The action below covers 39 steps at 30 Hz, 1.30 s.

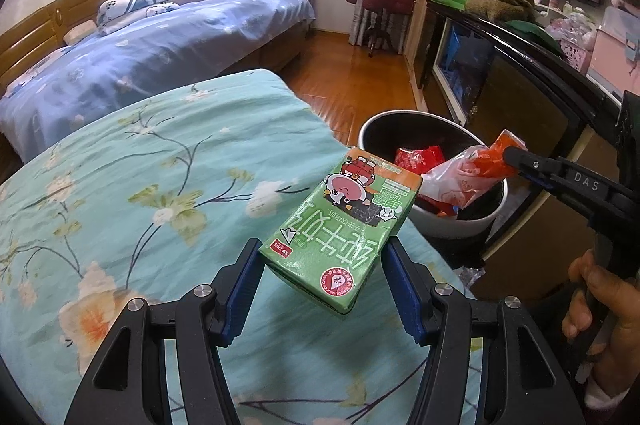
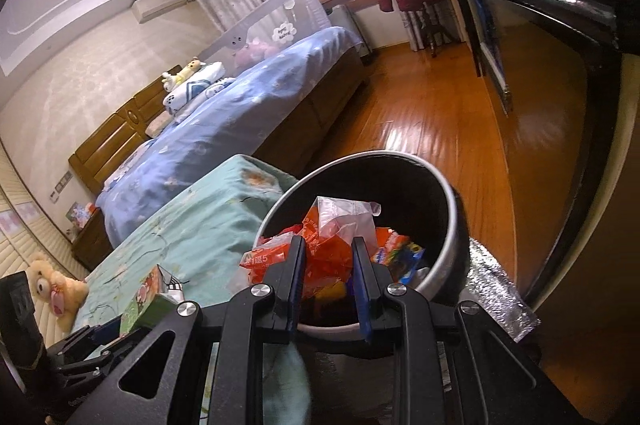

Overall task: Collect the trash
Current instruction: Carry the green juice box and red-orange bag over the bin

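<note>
Green cardboard milk carton with cartoon cow print (image 1: 340, 225) was clamped between blue pads of left gripper (image 1: 320, 265), held tilted above teal floral bedspread (image 1: 160, 165). Right gripper (image 2: 328, 257) was pinched narrow on crumpled orange-and-clear plastic wrapper (image 2: 332, 229), held over round grey trash bin with black interior (image 2: 448, 225), bin already holding red wrappers.

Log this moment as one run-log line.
left gripper: shut on green milk carton, above floral quilt | right gripper: shut on orange plastic wrapper, over trash bin | nothing released
</note>
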Tool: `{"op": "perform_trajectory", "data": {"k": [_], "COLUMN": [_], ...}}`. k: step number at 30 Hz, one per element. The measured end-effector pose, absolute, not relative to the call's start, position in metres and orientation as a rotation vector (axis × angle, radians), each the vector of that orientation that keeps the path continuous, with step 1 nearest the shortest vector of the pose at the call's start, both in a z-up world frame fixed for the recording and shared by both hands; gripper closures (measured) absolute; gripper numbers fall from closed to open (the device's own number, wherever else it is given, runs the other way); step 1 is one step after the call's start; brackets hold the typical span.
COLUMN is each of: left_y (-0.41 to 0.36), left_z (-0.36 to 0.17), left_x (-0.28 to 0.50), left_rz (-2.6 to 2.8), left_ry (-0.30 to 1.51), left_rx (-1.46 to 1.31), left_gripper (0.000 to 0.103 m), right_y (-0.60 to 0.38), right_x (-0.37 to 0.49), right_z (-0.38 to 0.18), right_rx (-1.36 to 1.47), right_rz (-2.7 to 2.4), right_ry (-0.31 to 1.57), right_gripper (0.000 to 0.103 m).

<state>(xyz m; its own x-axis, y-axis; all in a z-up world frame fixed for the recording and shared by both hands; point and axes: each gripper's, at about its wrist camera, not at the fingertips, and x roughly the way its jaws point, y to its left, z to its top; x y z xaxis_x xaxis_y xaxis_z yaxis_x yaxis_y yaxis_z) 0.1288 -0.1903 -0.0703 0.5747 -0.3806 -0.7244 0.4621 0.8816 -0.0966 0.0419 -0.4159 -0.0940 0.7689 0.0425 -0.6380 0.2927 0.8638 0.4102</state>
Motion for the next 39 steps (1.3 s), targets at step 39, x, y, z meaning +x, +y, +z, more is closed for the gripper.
{"op": "perform_trajectory", "data": {"k": [39], "left_y": [-0.261], "left_z": [-0.072], "left_x": [0.162], "left_rz": [-0.578], "left_ry": [0.816], "left_rx": [0.194], "left_gripper": [0.044], "right_y": [-0.435], "right_x": [0.059], "right_z": [-0.091], "right_rx": [0.376], "right_rz": [-0.232], "right_ry": [0.732], "right_gripper": [0.080]}}
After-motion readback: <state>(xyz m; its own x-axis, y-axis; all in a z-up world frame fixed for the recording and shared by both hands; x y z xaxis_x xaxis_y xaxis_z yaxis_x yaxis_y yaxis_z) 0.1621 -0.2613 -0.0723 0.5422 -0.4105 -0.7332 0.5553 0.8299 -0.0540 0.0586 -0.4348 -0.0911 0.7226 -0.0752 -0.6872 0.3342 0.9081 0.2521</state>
